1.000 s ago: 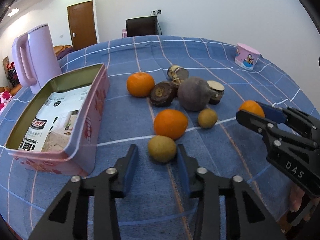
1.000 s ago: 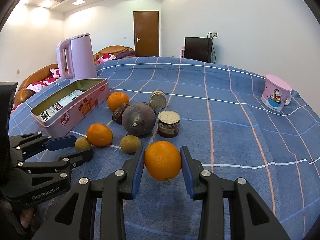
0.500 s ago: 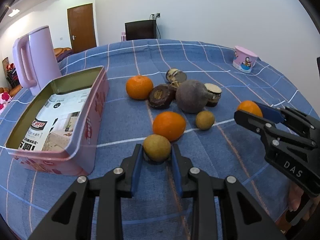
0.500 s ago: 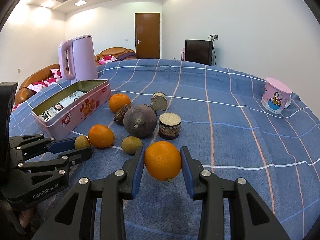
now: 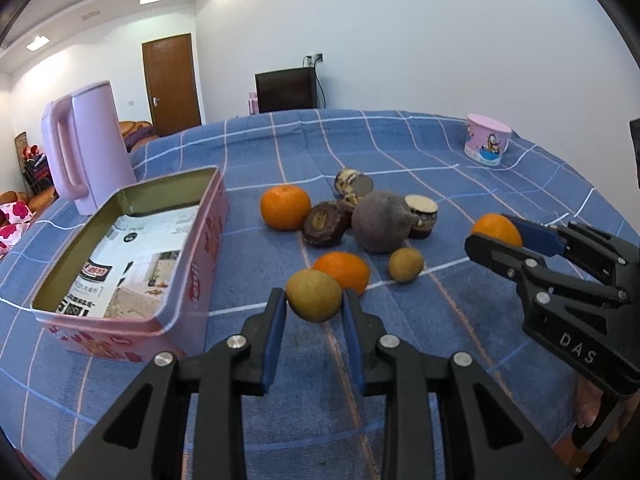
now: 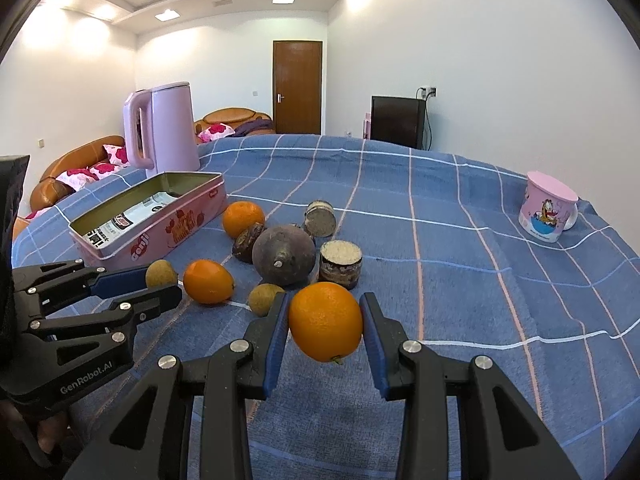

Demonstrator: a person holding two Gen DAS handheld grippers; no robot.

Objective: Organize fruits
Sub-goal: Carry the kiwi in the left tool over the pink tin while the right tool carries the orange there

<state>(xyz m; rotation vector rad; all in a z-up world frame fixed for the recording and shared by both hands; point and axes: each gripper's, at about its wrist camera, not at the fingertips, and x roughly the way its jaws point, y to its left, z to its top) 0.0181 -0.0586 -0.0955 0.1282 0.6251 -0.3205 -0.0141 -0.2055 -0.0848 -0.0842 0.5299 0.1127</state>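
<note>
Blue checked cloth (image 5: 460, 320) covers the table across both views. Nearest, at lower centre of the left wrist view, the left gripper (image 5: 314, 312) is clamped on a brownish-green kiwi (image 5: 314, 295), both blue pads pressing its sides. At lower centre of the right wrist view, the right gripper (image 6: 325, 330) grips an orange (image 6: 325, 322), held clear of the cloth. Just beyond lie a second orange (image 5: 343, 271) and a second kiwi (image 5: 406, 265). Farther back, centre frame, a dark round root (image 5: 380, 222) sits among brown cut pieces (image 5: 324, 224), with a third orange (image 5: 285, 207) beside. Pink open tin (image 5: 204, 248) occupies left of frame, paper inside. Pink kettle (image 5: 86, 144) stands behind it; pink cup (image 5: 486, 145) at upper right.
</note>
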